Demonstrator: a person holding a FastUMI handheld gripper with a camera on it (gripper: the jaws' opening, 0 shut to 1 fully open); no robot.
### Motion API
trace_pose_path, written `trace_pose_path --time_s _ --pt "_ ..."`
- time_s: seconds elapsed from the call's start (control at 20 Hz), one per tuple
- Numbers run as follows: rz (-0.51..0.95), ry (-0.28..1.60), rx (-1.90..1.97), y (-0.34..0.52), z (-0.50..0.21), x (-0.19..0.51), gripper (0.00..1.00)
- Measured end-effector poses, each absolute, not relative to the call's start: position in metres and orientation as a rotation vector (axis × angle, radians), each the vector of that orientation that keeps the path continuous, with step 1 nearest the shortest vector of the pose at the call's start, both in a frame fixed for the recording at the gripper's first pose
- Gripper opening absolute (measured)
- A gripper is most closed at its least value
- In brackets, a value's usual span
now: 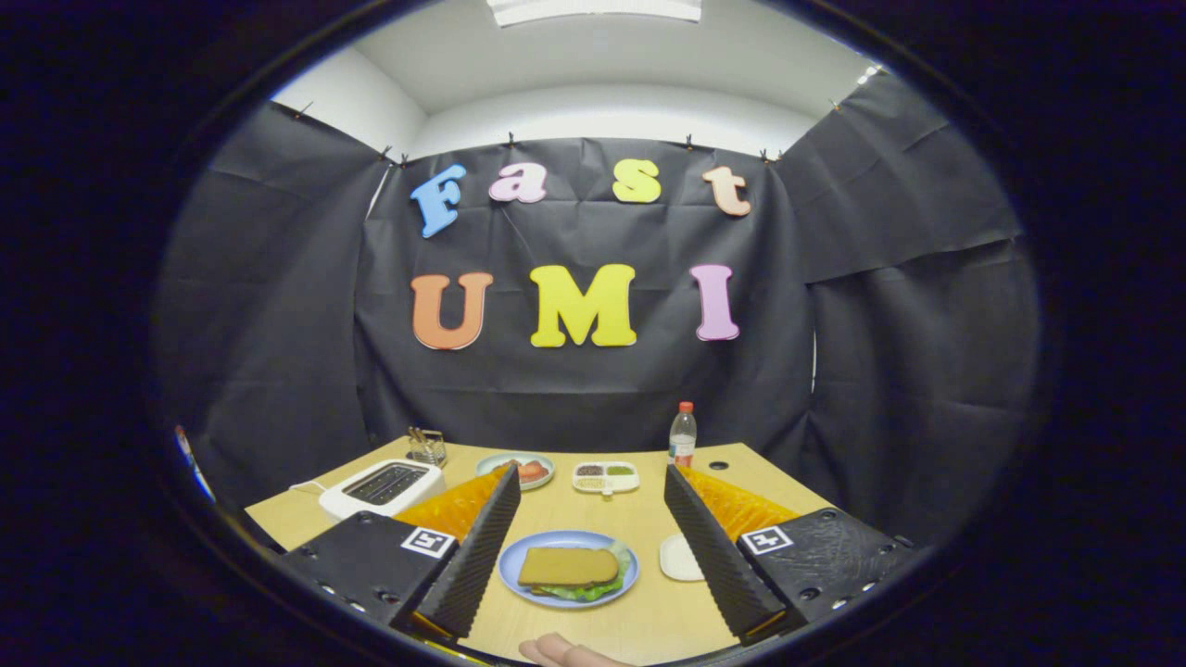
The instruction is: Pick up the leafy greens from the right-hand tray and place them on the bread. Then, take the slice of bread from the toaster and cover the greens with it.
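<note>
A: Is the sandwich done?
B: I think so; the bread (567,565) lies on the leafy greens (593,589) on the blue plate (512,579) (leaves peek out).
A: And the gripper (593,547)?
B: Fingers wide, holding nothing; the plate sits between them; the toaster (382,486) looks empty.

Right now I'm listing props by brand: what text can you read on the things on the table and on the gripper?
No text can be read.
bottle label: too small to read.
square markers on the gripper: coded patterns, no words.
toaster: no marking that can be read.
The gripper's fingers stand open, one on either side of the plate.
</note>
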State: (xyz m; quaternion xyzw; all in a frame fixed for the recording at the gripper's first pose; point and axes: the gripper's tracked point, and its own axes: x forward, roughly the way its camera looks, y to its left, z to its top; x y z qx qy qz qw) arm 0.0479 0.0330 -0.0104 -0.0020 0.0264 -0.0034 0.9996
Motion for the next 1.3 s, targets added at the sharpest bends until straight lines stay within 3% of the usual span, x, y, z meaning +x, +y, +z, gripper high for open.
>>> trace_pose_path --time_s 0.45,1.3 --pt "0.015 -0.007 -0.04 0.036 0.005 0.025 0.95" --pt "0.021 0.049 -0.029 0.029 -0.016 0.021 0.95"
